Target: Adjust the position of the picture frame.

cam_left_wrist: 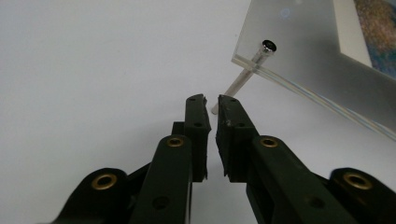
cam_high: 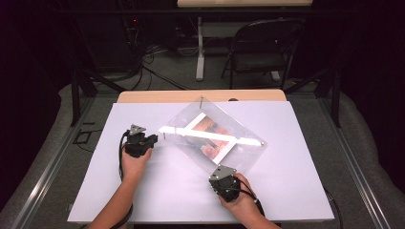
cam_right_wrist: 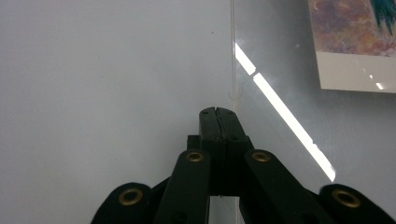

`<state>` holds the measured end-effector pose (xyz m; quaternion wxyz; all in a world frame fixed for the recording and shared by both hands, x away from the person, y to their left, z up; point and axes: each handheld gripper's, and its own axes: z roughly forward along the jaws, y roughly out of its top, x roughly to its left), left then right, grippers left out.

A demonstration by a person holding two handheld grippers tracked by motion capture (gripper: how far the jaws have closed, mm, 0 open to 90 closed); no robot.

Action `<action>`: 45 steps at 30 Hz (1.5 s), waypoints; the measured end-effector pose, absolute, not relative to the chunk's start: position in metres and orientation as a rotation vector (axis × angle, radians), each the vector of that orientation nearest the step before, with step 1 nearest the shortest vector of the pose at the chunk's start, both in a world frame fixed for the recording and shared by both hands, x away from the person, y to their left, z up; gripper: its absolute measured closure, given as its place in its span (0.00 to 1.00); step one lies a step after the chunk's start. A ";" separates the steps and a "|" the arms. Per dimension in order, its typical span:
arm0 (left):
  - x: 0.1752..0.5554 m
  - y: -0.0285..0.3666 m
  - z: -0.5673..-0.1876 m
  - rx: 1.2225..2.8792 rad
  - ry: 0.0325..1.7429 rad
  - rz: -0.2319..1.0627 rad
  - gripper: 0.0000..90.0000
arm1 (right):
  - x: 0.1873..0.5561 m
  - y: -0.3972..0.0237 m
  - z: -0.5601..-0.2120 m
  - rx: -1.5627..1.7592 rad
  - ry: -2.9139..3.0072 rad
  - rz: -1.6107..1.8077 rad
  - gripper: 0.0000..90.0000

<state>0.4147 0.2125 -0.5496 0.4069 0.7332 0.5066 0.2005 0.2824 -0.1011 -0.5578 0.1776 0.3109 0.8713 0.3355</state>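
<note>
Black jaws of the left gripper: nearly closed, a narrow gap left between the tips, nothing held. Just ahead of the tips, a clear standoff pin with a dark screw head, passing through the near corner of the acrylic frame; its foot reaches the table just beyond the tips, which stand clear of it.

Right gripper: jaws pressed together; whether the frame's thin edge is caught between them I cannot tell. Its tips sit right at the clear edge line of the frame, where a small pin or clip shows just ahead.

Acrylic frame, high view: two clear sheets lying flat and skewed on the white table, between and ahead of both grippers, left gripper at its left corner, right gripper at its near corner. Sandwiched inside: a colour print with white border, beyond the tips of both.

Status, by judgement: frame assembled, print in place, corner pins seated. Remaining: apparently working the left corner pin, not yet gripped, with the right tool steadying the frame.
</note>
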 end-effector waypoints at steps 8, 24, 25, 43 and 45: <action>0.421 0.201 -0.557 1.860 1.243 0.494 0.84 | 0.284 -0.106 -0.558 0.901 2.459 0.949 1.00; 0.425 0.196 -0.560 1.940 1.217 0.513 0.88 | 0.286 -0.110 -0.558 0.929 2.454 0.963 1.00; 0.424 0.195 -0.560 1.938 1.213 0.503 0.88 | 0.286 -0.110 -0.558 0.932 2.458 0.962 1.00; 0.434 0.181 -0.557 1.954 1.164 0.574 0.90 | 0.286 -0.111 -0.558 0.930 2.455 0.961 1.00; 0.433 0.180 -0.556 1.971 1.151 0.584 0.92 | 0.286 -0.111 -0.557 0.929 2.456 0.949 1.00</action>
